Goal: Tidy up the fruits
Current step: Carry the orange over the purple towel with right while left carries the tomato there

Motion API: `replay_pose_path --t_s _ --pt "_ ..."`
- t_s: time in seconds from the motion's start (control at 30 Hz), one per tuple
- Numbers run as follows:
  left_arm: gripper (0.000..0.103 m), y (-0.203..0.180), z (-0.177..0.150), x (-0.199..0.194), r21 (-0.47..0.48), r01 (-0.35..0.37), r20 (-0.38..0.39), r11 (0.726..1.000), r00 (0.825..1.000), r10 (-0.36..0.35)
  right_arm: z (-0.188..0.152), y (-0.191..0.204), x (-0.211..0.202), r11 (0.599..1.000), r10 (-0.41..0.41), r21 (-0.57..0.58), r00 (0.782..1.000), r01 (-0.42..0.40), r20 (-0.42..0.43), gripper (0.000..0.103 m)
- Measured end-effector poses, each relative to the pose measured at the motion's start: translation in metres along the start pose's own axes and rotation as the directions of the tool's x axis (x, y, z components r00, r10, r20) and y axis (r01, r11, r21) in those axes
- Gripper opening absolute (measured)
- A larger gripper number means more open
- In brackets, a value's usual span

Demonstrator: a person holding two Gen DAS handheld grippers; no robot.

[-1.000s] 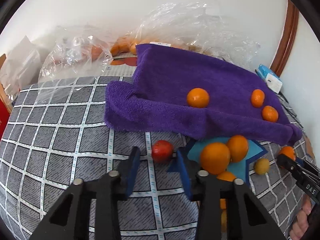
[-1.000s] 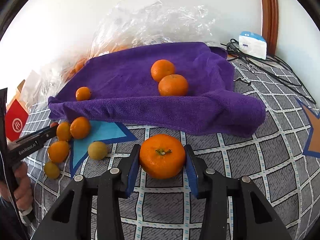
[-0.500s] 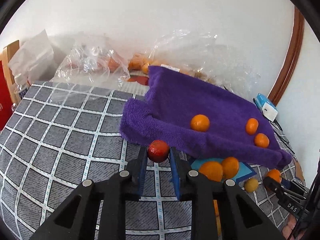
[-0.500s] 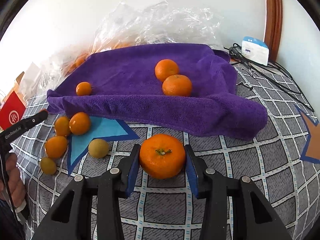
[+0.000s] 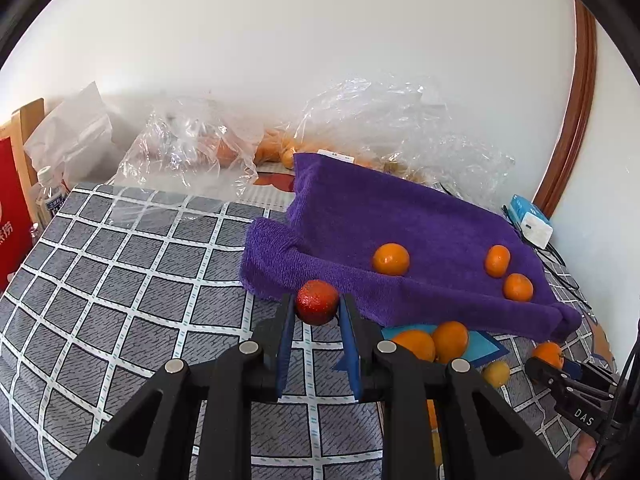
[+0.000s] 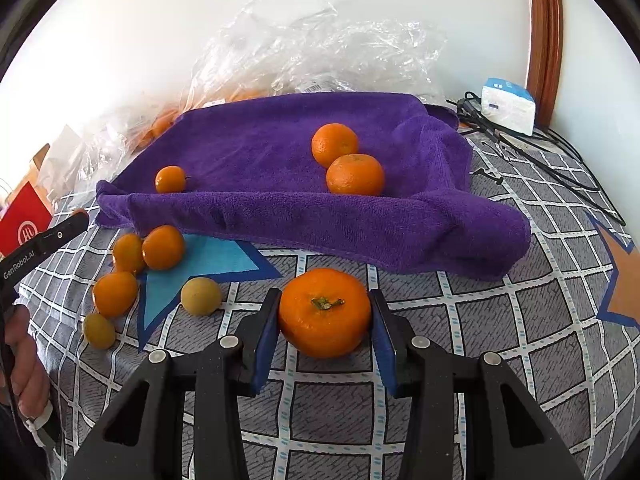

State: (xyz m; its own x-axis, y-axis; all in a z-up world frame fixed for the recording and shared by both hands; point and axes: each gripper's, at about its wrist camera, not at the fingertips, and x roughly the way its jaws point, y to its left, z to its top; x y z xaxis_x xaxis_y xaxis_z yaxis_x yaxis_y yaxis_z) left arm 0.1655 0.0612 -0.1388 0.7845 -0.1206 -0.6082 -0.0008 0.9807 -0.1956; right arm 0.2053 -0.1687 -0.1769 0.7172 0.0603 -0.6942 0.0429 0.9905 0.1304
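Note:
My left gripper (image 5: pixel 317 309) is shut on a small red fruit (image 5: pixel 316 306), held above the checked cloth just in front of the purple towel (image 5: pixel 400 224). My right gripper (image 6: pixel 325 314) is shut on a large orange mandarin (image 6: pixel 324 312), stem up, near the towel's (image 6: pixel 280 160) front fold. Three oranges lie on the towel: one (image 5: pixel 391 259) in the middle and two (image 5: pixel 497 261) (image 5: pixel 518 287) at the right. Several loose oranges (image 6: pixel 163 247) and two yellow-green fruits (image 6: pixel 201 296) (image 6: pixel 98 330) lie on the blue star patch (image 6: pixel 200 258).
Clear plastic bags (image 5: pixel 188 152) with more fruit lie along the wall behind the towel. A white and blue box (image 6: pixel 507 105) and black cables (image 6: pixel 540 152) sit at the far right. A red box (image 5: pixel 12 208) and a bottle (image 5: pixel 48 196) stand at the left edge.
My left gripper closed on the red fruit and lifted it off the cloth toward the towel's front edge. The right gripper kept still with the mandarin in it.

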Motion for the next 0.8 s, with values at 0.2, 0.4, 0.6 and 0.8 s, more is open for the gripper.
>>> replay_pose_path --t_s 0.2,0.4,0.6,0.8 --pt "0.022 0.002 0.000 -0.002 -0.013 -0.005 0.011 1.000 1.000 0.005 -0.001 -0.004 -0.005 1.000 0.022 0.021 0.999 -0.023 0.024 0.043" --pt "0.022 0.006 0.001 -0.004 -0.033 -0.016 0.024 0.999 1.000 0.017 0.000 -0.012 -0.005 0.997 0.044 0.058 0.999 -0.046 0.030 0.043" --pt "0.022 0.007 0.003 -0.006 -0.040 -0.029 0.040 0.999 0.999 0.030 0.000 -0.019 -0.006 0.994 0.052 0.092 0.998 -0.055 0.032 0.043" --pt "0.022 0.012 0.005 -0.006 -0.073 -0.022 0.038 0.997 0.999 0.025 0.001 -0.018 -0.010 0.996 0.006 0.086 0.999 -0.010 0.046 0.043"
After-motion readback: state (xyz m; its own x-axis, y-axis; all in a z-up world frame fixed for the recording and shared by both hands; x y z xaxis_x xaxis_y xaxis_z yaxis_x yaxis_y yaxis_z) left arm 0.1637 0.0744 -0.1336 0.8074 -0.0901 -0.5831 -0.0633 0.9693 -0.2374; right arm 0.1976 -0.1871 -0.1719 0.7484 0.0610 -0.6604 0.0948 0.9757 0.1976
